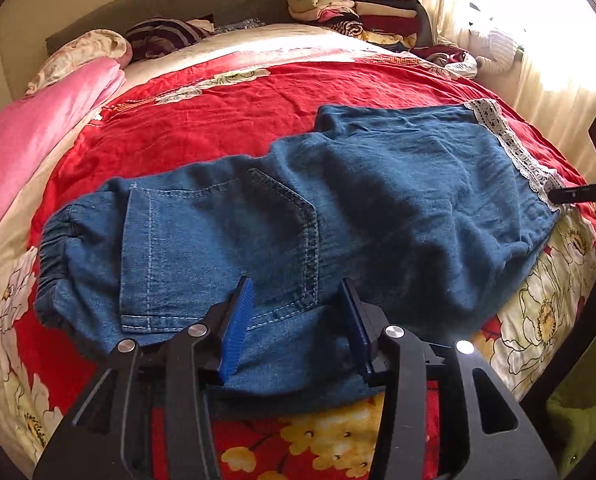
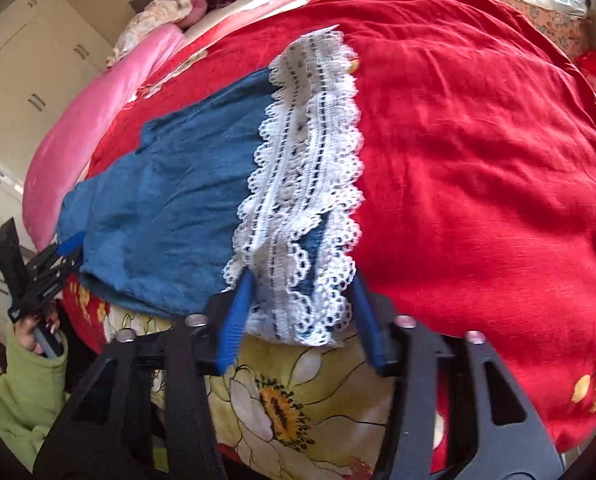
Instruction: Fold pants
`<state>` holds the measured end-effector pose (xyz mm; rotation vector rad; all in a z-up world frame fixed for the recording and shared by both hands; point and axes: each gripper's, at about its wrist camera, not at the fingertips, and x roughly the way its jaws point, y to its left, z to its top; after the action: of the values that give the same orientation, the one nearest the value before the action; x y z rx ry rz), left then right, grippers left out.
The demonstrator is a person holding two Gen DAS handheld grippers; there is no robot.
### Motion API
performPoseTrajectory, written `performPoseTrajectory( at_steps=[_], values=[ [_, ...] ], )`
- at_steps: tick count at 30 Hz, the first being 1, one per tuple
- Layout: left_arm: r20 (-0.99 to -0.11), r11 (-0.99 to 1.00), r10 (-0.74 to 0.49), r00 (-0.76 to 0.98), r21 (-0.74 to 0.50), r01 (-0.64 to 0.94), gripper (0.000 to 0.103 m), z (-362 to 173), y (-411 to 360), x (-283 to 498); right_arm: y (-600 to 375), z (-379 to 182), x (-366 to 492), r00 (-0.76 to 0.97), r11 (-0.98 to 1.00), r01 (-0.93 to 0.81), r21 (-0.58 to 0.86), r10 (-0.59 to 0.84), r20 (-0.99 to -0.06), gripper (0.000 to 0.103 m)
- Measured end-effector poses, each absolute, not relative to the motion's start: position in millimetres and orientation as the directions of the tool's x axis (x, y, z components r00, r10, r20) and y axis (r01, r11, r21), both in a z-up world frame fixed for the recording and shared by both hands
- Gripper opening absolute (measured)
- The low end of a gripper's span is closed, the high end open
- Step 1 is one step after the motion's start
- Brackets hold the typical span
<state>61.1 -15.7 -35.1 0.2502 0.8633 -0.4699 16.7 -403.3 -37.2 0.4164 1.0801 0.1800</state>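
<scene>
A bed [image 1: 258, 92] fills both views, spread with a red cover printed with large white and yellow flowers. A pink quilt [image 1: 38, 128] lies rolled along its far left edge, a striped pillow [image 1: 158, 36] sits near the dark headboard, and one tall stack of folded clothes [image 1: 350, 4] stands in the far corner beside a bright curtained window. Pale cupboard doors [image 2: 30, 64] line the wall in the right wrist view.

One pair of blue denim pants [image 1: 338, 200] lies flat across the near part of the bed, the elastic waistband to the left and the leg ends, trimmed with white lace [image 2: 310, 184], to the right.

The left gripper [image 1: 298, 300] hovers at the near edge of the seat area by a back pocket, its blue pads apart with denim lying between them but not pinched. The right gripper [image 2: 302, 300] has its two pads set either side of the bunched lace hem at the near edge; whether they press on it I cannot tell. A hand [image 2: 34, 332] in a green sleeve holds the left gripper's handle.
</scene>
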Motion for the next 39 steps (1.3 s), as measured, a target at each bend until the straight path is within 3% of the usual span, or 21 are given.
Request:
performPoseTrajectory(
  at_steps=[3,8,16,19,21,23,25,27,34,39],
  values=[
    [-0.774,0.882,-0.285,0.566,0.02,0.471,0.043,-32,-7,64,-391,-29,15,0.462,0.93,0.002,0.368,0.325,-0.825,0.012],
    [-0.774,0.904,-0.269,0.573,0.001,0.427,0.043,-30,17,74,-390,-12,7,0.477,0.968,-0.034,0.249,0.234,-0.847,0.011],
    [-0.771,0.91,-0.286,0.569,-0.032,0.414,0.043,-33,29,76,-388,-32,10,0.405,0.985,-0.001,0.17,0.155,-0.901,0.014],
    [-0.764,0.909,-0.301,0.57,-0.049,0.414,0.043,-28,31,75,-384,-26,7,0.42,0.988,0.001,0.152,0.138,-0.897,0.025],
    [-0.747,0.91,-0.318,0.585,-0.066,0.41,0.047,-18,37,70,-389,-12,1,0.468,0.991,0.024,0.128,0.102,-0.878,0.044],
    [-0.716,0.919,-0.307,0.627,-0.051,0.392,0.049,-2,47,63,-391,1,-6,0.518,0.993,0.037,0.115,0.079,-0.852,0.047],
    [-0.688,0.931,-0.285,0.667,-0.033,0.364,0.062,12,58,59,-387,14,-11,0.57,0.991,0.026,0.13,0.092,-0.816,0.051],
    [-0.673,0.945,-0.254,0.695,-0.019,0.327,0.063,22,70,58,-375,23,-12,0.608,0.99,-0.004,0.144,0.117,-0.785,0.061],
    [-0.709,0.98,-0.181,0.681,-0.073,0.184,0.071,14,115,70,-298,19,4,0.603,0.969,-0.208,0.13,0.232,-0.764,0.067],
    [-0.733,0.973,-0.232,0.639,-0.169,0.159,0.072,-4,121,85,-275,-3,19,0.554,0.961,-0.223,0.163,0.262,-0.79,0.067]
  ],
)
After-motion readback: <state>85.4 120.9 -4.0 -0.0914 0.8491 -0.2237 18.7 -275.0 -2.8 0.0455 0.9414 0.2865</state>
